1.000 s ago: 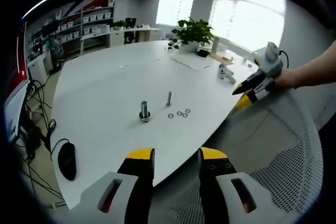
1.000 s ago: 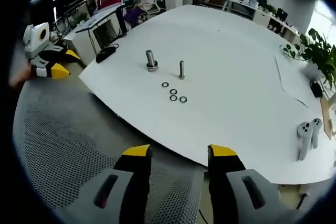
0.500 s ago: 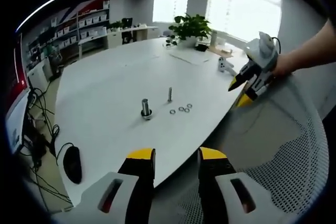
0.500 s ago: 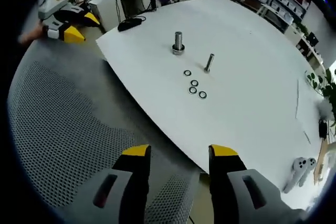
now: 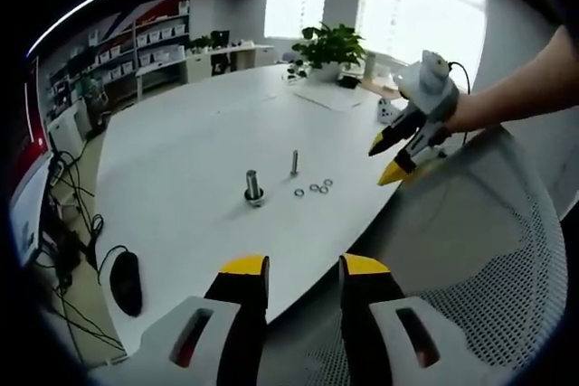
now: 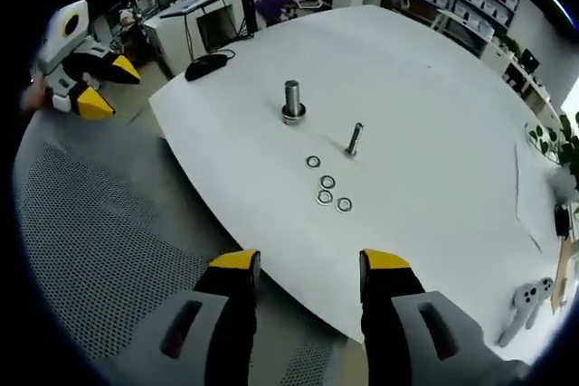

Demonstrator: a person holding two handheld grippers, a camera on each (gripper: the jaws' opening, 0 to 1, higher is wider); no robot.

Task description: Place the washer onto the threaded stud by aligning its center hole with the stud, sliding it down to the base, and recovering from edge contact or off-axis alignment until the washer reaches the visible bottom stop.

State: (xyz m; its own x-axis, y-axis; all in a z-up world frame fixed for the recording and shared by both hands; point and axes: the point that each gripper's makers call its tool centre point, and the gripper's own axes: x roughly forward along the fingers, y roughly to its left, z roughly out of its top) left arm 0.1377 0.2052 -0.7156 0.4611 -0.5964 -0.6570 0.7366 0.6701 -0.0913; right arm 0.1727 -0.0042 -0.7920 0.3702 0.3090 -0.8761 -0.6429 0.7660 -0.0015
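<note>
Four washers [image 6: 327, 183] lie on the white desk [image 6: 434, 133] beside two upright studs [image 6: 291, 101]. Both the left claw [image 5: 301, 268] and the right claw [image 6: 305, 264] hang released and empty over a mesh chair [image 6: 99, 250].

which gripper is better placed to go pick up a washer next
Probably the right gripper: in its own view the washers lie straight ahead of its open jaws, fairly near. The left gripper, also open, sits farther back from them, past the table edge.

both tools, left tool [image 5: 303, 266] and right tool [image 6: 310, 262], gape empty, held level.
</note>
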